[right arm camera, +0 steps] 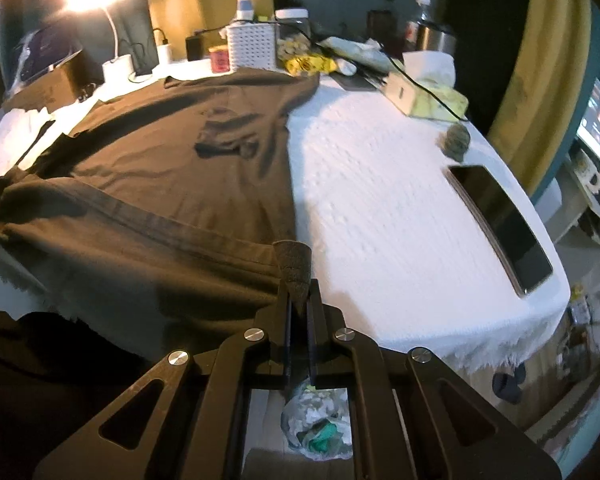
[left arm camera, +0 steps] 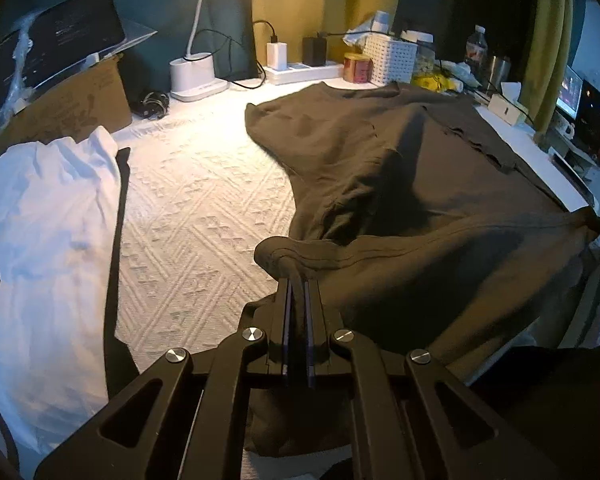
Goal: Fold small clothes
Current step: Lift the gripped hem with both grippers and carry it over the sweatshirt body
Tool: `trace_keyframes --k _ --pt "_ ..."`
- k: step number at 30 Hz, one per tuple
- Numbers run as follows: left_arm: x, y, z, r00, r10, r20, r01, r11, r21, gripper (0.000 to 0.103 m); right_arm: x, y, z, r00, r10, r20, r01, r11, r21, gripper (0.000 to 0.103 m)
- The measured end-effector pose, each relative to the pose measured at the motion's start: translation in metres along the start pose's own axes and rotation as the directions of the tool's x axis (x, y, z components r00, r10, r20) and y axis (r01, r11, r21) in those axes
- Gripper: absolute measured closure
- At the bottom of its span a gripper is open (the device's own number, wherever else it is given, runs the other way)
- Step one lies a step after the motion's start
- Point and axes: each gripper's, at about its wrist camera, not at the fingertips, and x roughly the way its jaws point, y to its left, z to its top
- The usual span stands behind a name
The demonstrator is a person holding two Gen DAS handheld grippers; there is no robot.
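White textured tablecloth (left arm camera: 204, 200) over the whole table, lit by a desk lamp (left arm camera: 196, 76) at the far edge. Dark brown shirt (left arm camera: 400, 168) spread across the right half in the left wrist view, collar end far, hem lifted off the cloth at the near edge. Left gripper (left arm camera: 299, 276) clamped narrow on the hem's left corner — fabric bunched over the fingertips. Right gripper (right arm camera: 298, 280) likewise pinched on the hem's right corner, a small peak of cloth standing up between the closed jaws. Hem stretched in a shallow sag between the two grips.

White garment (left arm camera: 48, 216) heaped along the left edge, a black strip beside it. Open stretch of bare cloth between that heap and the shirt. Far edge crowded: cardboard box (left arm camera: 72, 108) with a laptop (left arm camera: 64, 36) on top, power strip (left arm camera: 300, 70) with chargers, white basket (left arm camera: 394, 58), red tin (left arm camera: 357, 67), bottles — all close behind the collar. To the shirt's right in the right wrist view, more bare cloth, then a phone (right arm camera: 500, 224) lying near the table's right edge, well apart from the shirt. Fringed cloth edge hanging over the near right corner.
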Motion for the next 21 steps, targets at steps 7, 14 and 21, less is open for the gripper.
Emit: trace_keyframes --k 7,14,21 --pt "-0.013 -0.016 0.003 1.000 -0.013 0.022 0.012 0.998 0.055 0.103 -0.008 -0.007 -0.002 1.000 -0.017 0.017 0.016 1.000 0.020 0.096" --pt "-0.036 -0.023 0.004 0.998 -0.028 0.055 0.025 0.999 0.046 0.103 -0.020 -0.013 0.007 0.998 -0.026 0.057 0.026 1.000 0.001 0.096" --pt "-0.052 -0.026 0.017 0.993 -0.012 0.121 0.008 0.999 0.039 0.103 -0.026 -0.013 0.031 0.992 -0.021 0.125 0.023 1.000 -0.019 0.096"
